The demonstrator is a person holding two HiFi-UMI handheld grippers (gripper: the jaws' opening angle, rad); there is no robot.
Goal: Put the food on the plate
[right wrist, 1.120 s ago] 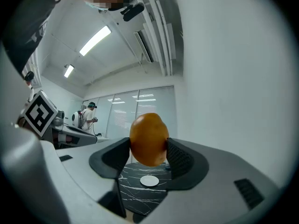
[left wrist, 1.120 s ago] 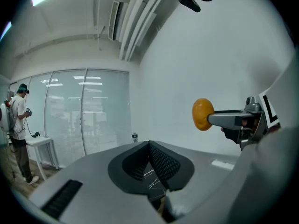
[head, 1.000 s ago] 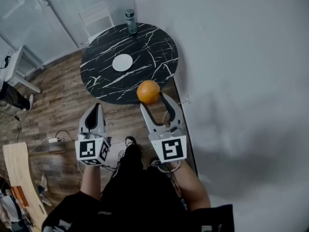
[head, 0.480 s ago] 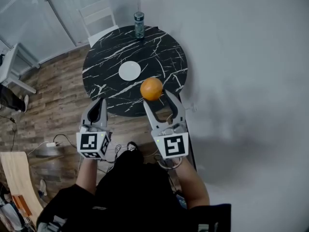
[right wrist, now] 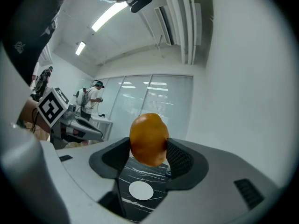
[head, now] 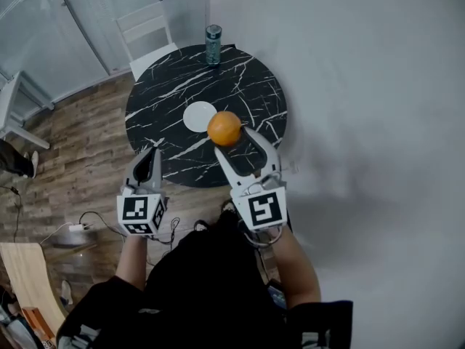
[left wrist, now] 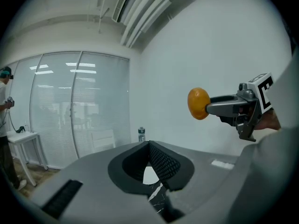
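Observation:
An orange (head: 224, 128) is clamped between the jaws of my right gripper (head: 230, 134), in the air over the near part of a round black marble table (head: 247, 86). The small white plate (head: 196, 116) lies on the table just left of the orange. In the right gripper view the orange (right wrist: 148, 139) fills the gap between the pads, with the plate (right wrist: 140, 190) below it. My left gripper (head: 150, 155) hovers at the table's near left edge, shut and empty; its pads (left wrist: 161, 162) meet at the tip.
A green bottle (head: 213, 34) stands at the table's far edge, with a white chair (head: 149, 27) behind it. A grey wall runs along the right. Cables (head: 87, 224) lie on the wood floor at left. A person (left wrist: 4, 101) stands by the glass partition.
Both grippers have moved forward toward the table. The orange, earlier at the table's near edge, now hangs over the tabletop next to the plate.

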